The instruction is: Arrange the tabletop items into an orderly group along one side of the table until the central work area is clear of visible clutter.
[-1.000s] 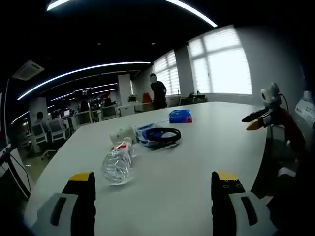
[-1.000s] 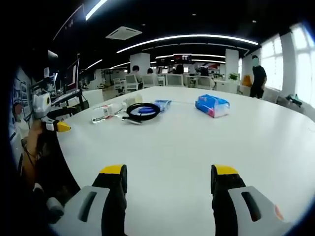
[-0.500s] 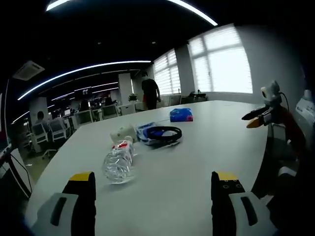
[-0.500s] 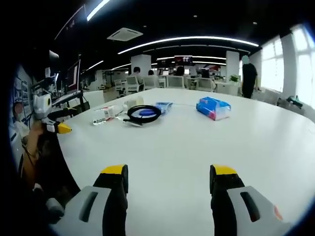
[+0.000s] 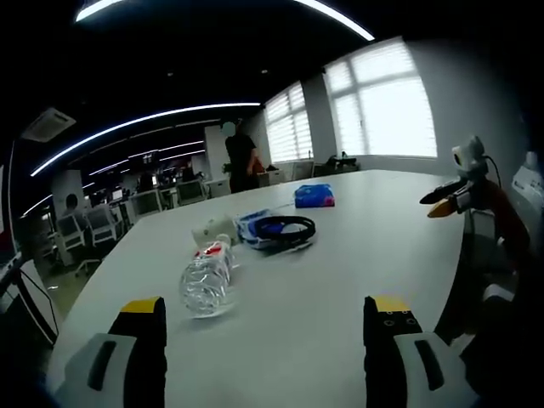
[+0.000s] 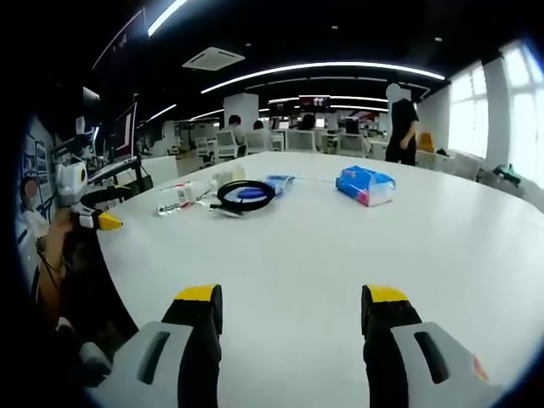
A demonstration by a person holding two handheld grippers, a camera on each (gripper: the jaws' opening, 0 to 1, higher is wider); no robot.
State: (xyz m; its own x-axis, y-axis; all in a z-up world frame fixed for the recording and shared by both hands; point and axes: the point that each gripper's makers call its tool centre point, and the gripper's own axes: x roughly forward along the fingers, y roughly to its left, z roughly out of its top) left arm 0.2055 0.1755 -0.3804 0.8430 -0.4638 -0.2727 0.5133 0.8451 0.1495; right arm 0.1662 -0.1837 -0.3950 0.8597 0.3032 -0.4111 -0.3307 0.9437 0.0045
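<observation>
A clear plastic bottle (image 5: 204, 280) with a red label lies on its side on the white table (image 5: 340, 255). Beyond it sit a small white object (image 5: 210, 230), a coiled black cable (image 5: 283, 229) on a blue-and-white packet (image 5: 249, 226), and a blue tissue pack (image 5: 313, 196). My left gripper (image 5: 265, 310) is open above the near table edge, short of the bottle. My right gripper (image 6: 291, 299) is open over bare table; the cable (image 6: 246, 193), bottle (image 6: 176, 196) and tissue pack (image 6: 365, 185) lie far ahead. The other gripper (image 6: 95, 219) shows at the left.
The right gripper's yellow-tipped jaws (image 5: 442, 204) appear at the right in the left gripper view. A person (image 6: 399, 127) walks beyond the far side of the table. Office desks and chairs (image 5: 93, 225) fill the background, with windows (image 5: 382, 102) behind.
The person in the background has walked along behind the table. Both grippers and the table items have stayed put.
</observation>
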